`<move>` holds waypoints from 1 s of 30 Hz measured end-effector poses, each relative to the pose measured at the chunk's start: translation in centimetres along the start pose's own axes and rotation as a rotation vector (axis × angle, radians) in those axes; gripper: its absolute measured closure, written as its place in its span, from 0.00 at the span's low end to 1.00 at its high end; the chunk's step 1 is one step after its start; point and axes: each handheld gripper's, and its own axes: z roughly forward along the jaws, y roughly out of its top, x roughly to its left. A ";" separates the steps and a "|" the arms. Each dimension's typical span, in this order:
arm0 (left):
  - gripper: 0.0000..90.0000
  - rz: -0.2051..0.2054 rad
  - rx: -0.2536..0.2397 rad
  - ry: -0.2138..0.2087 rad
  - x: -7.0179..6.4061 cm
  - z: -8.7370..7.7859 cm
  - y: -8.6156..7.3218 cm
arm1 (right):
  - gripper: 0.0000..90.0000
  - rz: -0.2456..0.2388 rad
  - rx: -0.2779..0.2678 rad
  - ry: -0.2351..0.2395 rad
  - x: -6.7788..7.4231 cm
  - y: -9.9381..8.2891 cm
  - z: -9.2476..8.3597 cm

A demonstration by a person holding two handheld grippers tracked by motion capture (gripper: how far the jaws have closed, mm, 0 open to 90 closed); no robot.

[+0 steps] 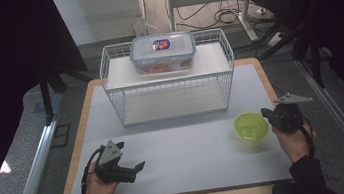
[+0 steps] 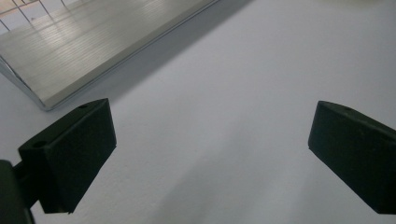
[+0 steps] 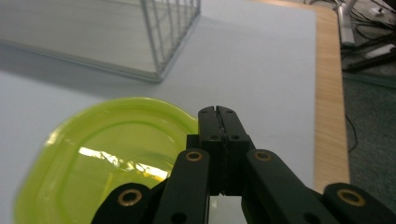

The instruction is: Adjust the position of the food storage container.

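Two grippers are in my hands, one on each side of the bench [image 1: 177, 152]. My right gripper [image 1: 269, 113] is clenched, its jaws pressed flat together with nothing between them, as the right gripper view shows [image 3: 218, 112]. It sits at the right rim of the one green bowl [image 1: 251, 126], which stands on the white bench top near the right edge, in front of the wire rack's right corner; in the right gripper view the bowl [image 3: 102, 154] lies just left of and below my closed tips, and I cannot tell whether they touch it. My left gripper [image 1: 126, 156] is released, its jaws spread wide over bare white surface in the left gripper view [image 2: 210, 154], resting near the bench's front left.

One wire rack [image 1: 167, 77] with two shelves stands at the back middle. On its upper shelf sits one clear lidded box [image 1: 162, 53] with a red and blue label on the lid; the writing on it is too small to read, and something reddish shows inside.

Open white surface stretches between my two hands and in front of the rack. A wooden border runs round the bench, and the bowl is near that border on the right, with a strip of white between.
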 end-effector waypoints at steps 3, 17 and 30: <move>0.01 0.000 0.007 -0.001 0.0 0.1 0.0 | 1.00 0.013 0.027 -0.029 -0.8 -0.5 0.3; 0.01 0.003 0.009 -0.010 -0.1 0.1 0.0 | 1.00 0.014 0.132 -0.015 -1.4 -2.2 1.4; 0.01 0.020 0.016 -0.022 -0.3 0.3 0.0 | 1.00 0.035 0.175 0.065 -1.1 -3.1 2.2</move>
